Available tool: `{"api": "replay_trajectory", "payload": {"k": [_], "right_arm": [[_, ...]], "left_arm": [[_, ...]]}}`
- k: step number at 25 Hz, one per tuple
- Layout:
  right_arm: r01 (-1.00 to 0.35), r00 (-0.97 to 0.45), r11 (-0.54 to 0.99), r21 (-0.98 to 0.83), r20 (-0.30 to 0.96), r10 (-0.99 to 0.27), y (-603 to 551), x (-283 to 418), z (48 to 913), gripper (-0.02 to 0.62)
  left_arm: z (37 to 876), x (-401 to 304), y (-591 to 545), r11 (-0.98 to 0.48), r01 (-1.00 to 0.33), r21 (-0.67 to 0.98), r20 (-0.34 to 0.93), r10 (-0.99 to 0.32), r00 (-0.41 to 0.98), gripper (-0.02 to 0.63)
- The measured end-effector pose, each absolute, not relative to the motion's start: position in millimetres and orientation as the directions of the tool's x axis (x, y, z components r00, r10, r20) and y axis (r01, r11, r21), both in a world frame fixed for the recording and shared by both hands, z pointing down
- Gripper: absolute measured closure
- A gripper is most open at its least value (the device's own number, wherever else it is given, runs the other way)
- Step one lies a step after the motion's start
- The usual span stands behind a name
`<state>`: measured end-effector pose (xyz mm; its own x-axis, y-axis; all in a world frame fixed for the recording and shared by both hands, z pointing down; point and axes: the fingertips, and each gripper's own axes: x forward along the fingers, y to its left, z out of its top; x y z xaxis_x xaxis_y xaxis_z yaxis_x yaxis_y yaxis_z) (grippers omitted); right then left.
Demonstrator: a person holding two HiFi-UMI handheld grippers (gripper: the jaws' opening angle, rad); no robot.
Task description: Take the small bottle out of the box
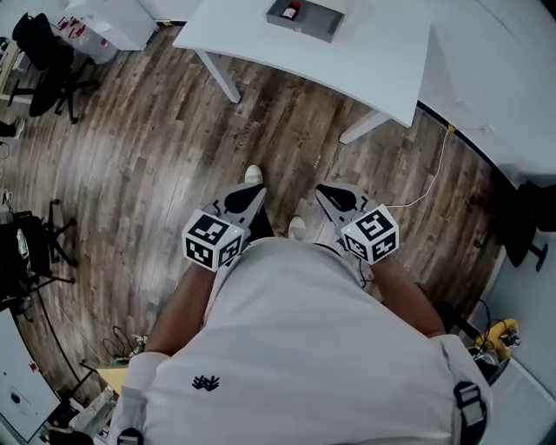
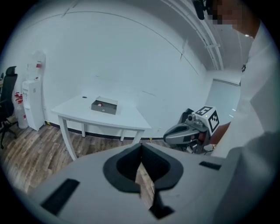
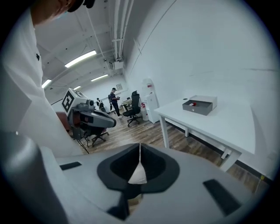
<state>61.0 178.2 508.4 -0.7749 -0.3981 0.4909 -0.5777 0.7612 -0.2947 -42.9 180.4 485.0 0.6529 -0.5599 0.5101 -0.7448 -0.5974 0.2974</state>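
Small bottle (image 1: 290, 10) in box (image 1: 317, 26) at worktop's (image 1: 365, 52) far edge; we hold left claw (image 1: 254, 189) and right claw (image 1: 324, 190) closed, empty.

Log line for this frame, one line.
phase: pre-approach | left tongs: shut, empty | right tongs: shut, empty | box: on white table, untouched | small bottle: red, in box

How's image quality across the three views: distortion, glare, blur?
Head view: sharp, fisheye bows the white rectangular table, soft sheen on the wooden plank floor. Left gripper view: dark circular vignette, the grey open box distant but legible, the left gripper soft up close. Right gripper view: same vignette, ceiling strip lights blow out.
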Motion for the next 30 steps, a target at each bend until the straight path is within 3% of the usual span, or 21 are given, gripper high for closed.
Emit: {"api": "replay_trajectory", "payload": {"k": [6, 14, 21, 30], "right_arm": [[-0.679, -0.697, 0.685, -0.264, 0.524, -0.489, 114, 50, 499, 0.581], [-0.780, -0.612, 0.571, -0.255, 0.502, -0.611, 44, 29, 482, 0.581], [-0.810, -0.579, 0.525, -0.263, 0.507, -0.639, 10, 47, 482, 0.581], [-0.781, -0.617, 0.558, -0.281, 0.485, -0.620, -82, 119, 484, 0.581]], "left_arm": [[481, -54, 97, -0.682, -0.646, 0.342, 0.475, -0.467, 0.745, 0.598], [480, -75, 1, -0.783, -0.555, 0.280, 0.498, -0.376, 0.781, 0.597], [481, -63, -84, -0.756, -0.589, 0.286, 0.491, -0.412, 0.768, 0.598], [509, -28, -219, -0.658, -0.724, 0.205, 0.586, -0.510, 0.629, 0.564]]}}
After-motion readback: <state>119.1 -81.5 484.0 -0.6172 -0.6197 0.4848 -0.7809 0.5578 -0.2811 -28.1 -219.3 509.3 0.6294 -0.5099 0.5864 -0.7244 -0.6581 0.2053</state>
